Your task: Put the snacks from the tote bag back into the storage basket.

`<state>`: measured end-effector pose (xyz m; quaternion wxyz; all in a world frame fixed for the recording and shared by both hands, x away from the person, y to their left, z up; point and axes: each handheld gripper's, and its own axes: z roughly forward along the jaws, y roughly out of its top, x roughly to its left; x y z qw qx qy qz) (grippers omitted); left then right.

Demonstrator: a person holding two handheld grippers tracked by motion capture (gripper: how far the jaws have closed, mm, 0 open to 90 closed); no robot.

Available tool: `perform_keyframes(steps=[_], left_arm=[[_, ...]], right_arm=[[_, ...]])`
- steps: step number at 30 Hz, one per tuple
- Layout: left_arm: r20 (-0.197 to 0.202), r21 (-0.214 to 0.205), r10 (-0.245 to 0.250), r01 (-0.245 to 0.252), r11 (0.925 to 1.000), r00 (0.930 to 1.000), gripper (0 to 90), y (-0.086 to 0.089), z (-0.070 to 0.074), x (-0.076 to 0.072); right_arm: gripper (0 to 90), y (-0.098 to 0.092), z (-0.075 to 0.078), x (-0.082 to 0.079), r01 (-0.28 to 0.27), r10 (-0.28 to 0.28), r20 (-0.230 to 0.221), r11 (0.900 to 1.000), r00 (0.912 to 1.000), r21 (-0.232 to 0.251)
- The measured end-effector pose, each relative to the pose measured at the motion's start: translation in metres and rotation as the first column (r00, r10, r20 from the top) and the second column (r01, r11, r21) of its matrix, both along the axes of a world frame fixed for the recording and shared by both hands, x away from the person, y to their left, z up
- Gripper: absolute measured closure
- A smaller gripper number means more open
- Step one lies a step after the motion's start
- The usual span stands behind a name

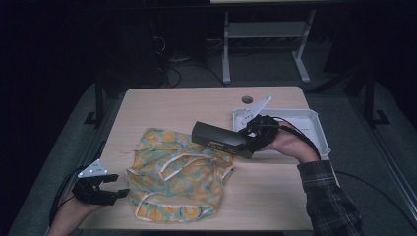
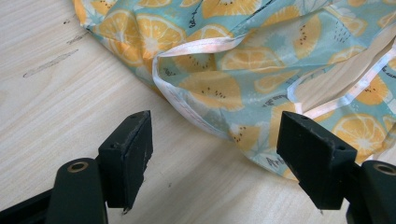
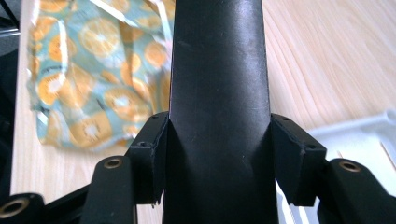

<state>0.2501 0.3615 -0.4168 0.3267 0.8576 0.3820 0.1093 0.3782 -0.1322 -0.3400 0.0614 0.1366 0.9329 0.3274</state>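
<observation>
A cloth bag [image 1: 179,173] printed with orange slices on pale blue lies crumpled on the wooden table [image 1: 196,103]. My right gripper [image 1: 252,142] is shut on a long black box [image 1: 221,139], which it holds level above the bag's right edge. In the right gripper view the black box [image 3: 218,93] runs up between both jaws, with the bag [image 3: 93,79] beyond at the left. My left gripper [image 1: 120,184] stands open at the bag's lower left corner. In the left gripper view the bag's white-trimmed rim [image 2: 187,100] lies just ahead of the spread jaws, not touched.
A white tray [image 1: 314,123] sits at the table's right side, under the right hand. A round cable hole [image 1: 247,100] marks the far edge. Beyond the table stand a grey desk frame [image 1: 265,44] and cables on the dark floor.
</observation>
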Motion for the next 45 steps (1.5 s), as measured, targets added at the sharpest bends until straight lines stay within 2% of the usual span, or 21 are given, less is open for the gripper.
perform_keyframes(steps=[4,9,18,28,33,35,41,45], left_arm=[[-0.003,-0.005,0.003,-0.003,1.0000,1.0000,26.3,0.000,0.000,0.000],[-0.001,-0.009,0.000,0.000,1.0000,1.0000,26.3,0.001,0.000,0.000],[0.005,-0.008,0.002,-0.002,1.0000,1.0000,26.3,0.003,-0.001,0.001],[0.003,-0.003,0.003,-0.003,1.0000,1.0000,26.3,0.002,-0.002,0.002],[0.001,-0.006,0.007,-0.007,1.0000,1.0000,26.3,0.003,-0.003,0.003],[0.000,-0.002,0.004,-0.004,1.0000,1.0000,26.3,0.003,-0.003,0.003],[0.001,-0.004,0.007,-0.007,1.0000,1.0000,26.3,0.003,-0.003,0.003],[0.002,0.007,0.001,-0.001,1.0000,1.0000,26.3,0.004,-0.003,0.003]], right_arm=[[42.1,-0.016,-0.004,0.004,0.047,-0.047,-0.013,0.9988,0.9988,-0.016],[42.1,-0.036,-0.005,0.010,0.114,-0.114,-0.027,0.9935,0.9931,0.004],[42.1,-0.060,-0.006,0.016,0.186,-0.186,-0.024,0.9823,0.9823,0.022],[42.1,-0.090,-0.014,0.017,0.230,-0.230,-0.030,0.9730,0.9728,0.016],[42.0,-0.103,-0.012,0.020,0.267,-0.266,-0.026,0.9635,0.9637,0.027],[42.0,-0.107,-0.014,0.021,0.283,-0.282,-0.037,0.9587,0.9588,0.032],[42.0,-0.117,-0.024,0.028,0.298,-0.298,-0.042,0.9545,0.9538,0.008],[42.0,-0.124,-0.033,0.034,0.318,-0.317,-0.057,0.9482,0.9467,0.005]])
